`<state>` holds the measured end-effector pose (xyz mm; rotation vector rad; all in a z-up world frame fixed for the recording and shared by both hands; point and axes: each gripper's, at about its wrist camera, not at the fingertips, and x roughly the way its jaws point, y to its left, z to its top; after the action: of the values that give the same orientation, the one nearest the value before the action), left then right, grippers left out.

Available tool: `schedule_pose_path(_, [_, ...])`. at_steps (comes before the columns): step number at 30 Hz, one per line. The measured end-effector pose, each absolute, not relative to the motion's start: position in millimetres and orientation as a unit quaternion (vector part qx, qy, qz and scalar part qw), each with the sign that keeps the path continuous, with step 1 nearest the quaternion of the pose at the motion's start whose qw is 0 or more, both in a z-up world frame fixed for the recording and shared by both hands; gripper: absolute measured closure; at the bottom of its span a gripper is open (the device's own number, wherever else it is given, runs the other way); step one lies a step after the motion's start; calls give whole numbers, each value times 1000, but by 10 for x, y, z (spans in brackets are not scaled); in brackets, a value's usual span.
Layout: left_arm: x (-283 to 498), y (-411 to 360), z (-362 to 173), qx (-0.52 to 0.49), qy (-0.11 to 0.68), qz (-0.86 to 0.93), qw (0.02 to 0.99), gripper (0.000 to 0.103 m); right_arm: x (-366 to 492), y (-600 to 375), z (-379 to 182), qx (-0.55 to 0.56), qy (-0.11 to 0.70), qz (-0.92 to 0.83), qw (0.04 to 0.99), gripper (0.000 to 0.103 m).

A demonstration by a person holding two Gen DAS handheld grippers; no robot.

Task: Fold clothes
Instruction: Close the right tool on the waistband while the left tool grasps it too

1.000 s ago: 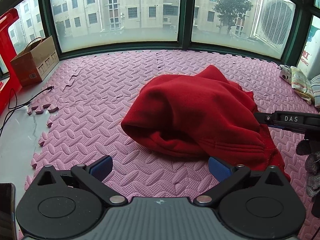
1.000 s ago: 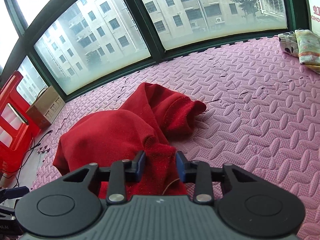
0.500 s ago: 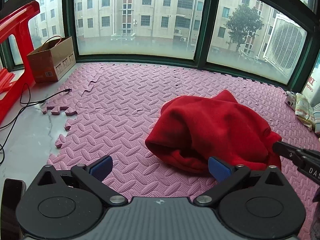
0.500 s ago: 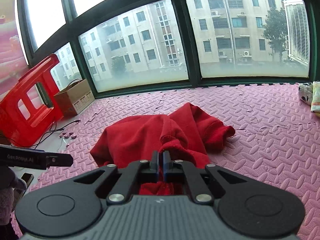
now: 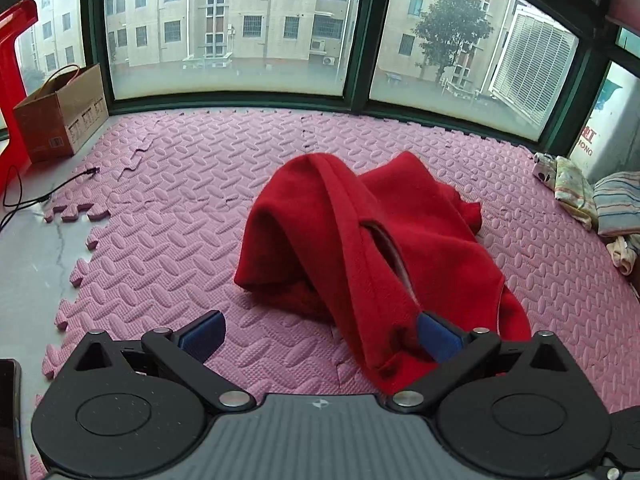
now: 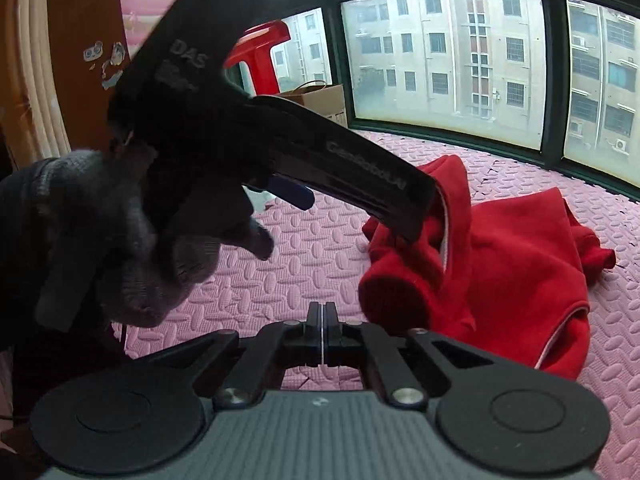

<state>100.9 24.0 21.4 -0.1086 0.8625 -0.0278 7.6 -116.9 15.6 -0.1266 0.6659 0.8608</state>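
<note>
Left gripper (image 5: 320,333) stands with its jaws spread wide, and one blue pad (image 5: 438,338) touches a hanging fold of the red garment (image 5: 400,232) while the other pad is over bare mat; nothing is pinched between them. Right gripper (image 6: 322,320) has its jaws pressed flat together with no cloth between them, held low over the mat just beside the garment's near bulge. The garment lies bunched in the middle of the pink foam mat (image 5: 180,240). One ridge of it is drawn up into a peak and runs down toward the left gripper, and a pale lining shows along an open edge. From the right wrist view the left gripper appears from the side, its tip against the raised edge of the garment, and a gray gloved hand (image 6: 120,240) is wrapped around its handle. Farther out, a small pile of folded striped cloths (image 5: 580,192) sits at the mat's right edge. On the left, a black cable (image 5: 40,200) trails over the pale floor past the mat's jigsaw border. A cardboard box (image 5: 60,112) and a red plastic stool (image 5: 12,80) stand by the green-framed windows (image 5: 228,28).
</note>
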Motion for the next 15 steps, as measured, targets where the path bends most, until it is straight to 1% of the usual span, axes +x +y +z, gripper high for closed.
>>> schedule_pose_path(1, [1018,254,148,-52,425,-10,904,0,37,-1193,156,-61,322,414,849,102])
schedule_pose_path(3, [1039,294,29,-57,440,-6,896,5,3,-1355,201,-54,323,401,856,98])
schedule_pose_path(5, [1069,340,-52,-70,453,-8,889,13,-2,-1541,249,-44,321,376,868,97])
schedule_pose_path(6, [1064,350,-72,-73,455,-9,887,15,34,-1645,264,-40,324,357,875,92])
schedule_pose_path(7, [1057,360,-90,-75,457,-9,886,17,85,-1731,268,-37,324,337,883,90])
schedule_pose_path(8, [1053,355,-85,-79,456,-14,886,19,108,-1767,265,-35,324,327,887,84])
schedule_pose_path(9, [1050,348,-79,-82,455,-18,886,20,268,-1915,223,-28,329,283,900,75])
schedule_pose_path(13, [1054,315,-42,-88,451,-29,888,20,663,-2205,86,-7,350,198,916,72])
schedule_pose_path(14, [1056,320,-33,-92,451,-32,887,20,752,-2274,42,2,355,182,917,69])
schedule_pose_path(15, [1058,326,-23,-97,451,-35,887,20,814,-2320,4,14,363,169,916,67])
